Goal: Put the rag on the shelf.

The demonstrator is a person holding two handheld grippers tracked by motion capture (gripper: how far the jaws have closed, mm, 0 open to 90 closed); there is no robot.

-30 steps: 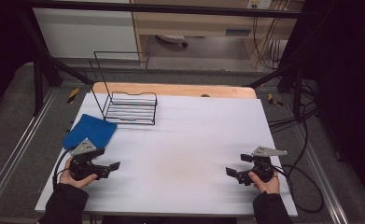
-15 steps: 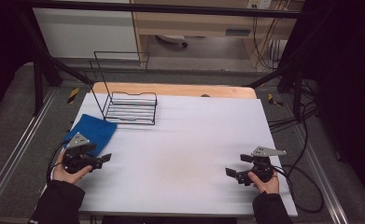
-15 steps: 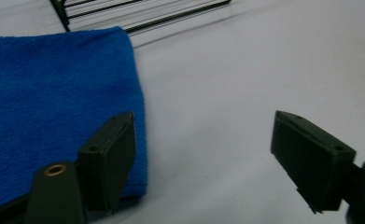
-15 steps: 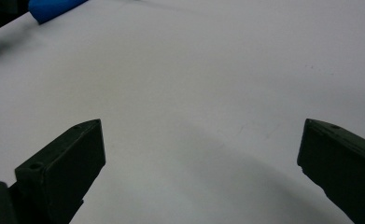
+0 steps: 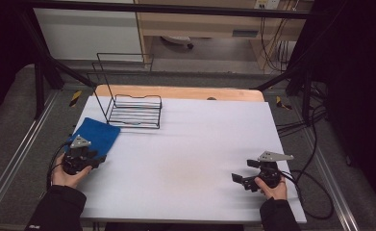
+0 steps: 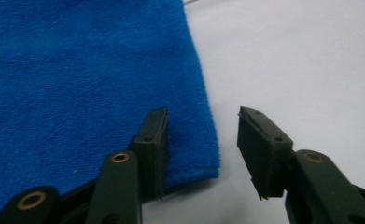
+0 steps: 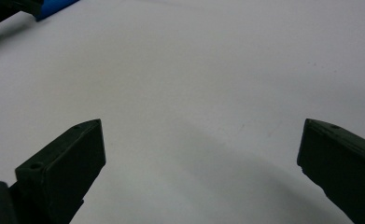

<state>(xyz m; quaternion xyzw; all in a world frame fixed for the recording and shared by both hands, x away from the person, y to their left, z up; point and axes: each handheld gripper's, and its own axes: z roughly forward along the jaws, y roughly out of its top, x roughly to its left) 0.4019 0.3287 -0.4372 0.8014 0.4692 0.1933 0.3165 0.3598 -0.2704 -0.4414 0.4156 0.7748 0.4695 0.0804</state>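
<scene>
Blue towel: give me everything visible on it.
The blue towel is a terry-looking cloth, apparently folded into a flat rectangle, lying at the left side of the white table, just in front of the black wire rack. Its near corner sits between the jaws of the left claw, which have just been closing: one jaw rests over the cloth, the other stands off it on the table. The pads do not yet pinch it.

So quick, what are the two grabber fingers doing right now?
Left gripper: open, just been closing around the blue cloth's corner, not pinching it yet.
Right gripper: wide open, holding nothing.
</scene>
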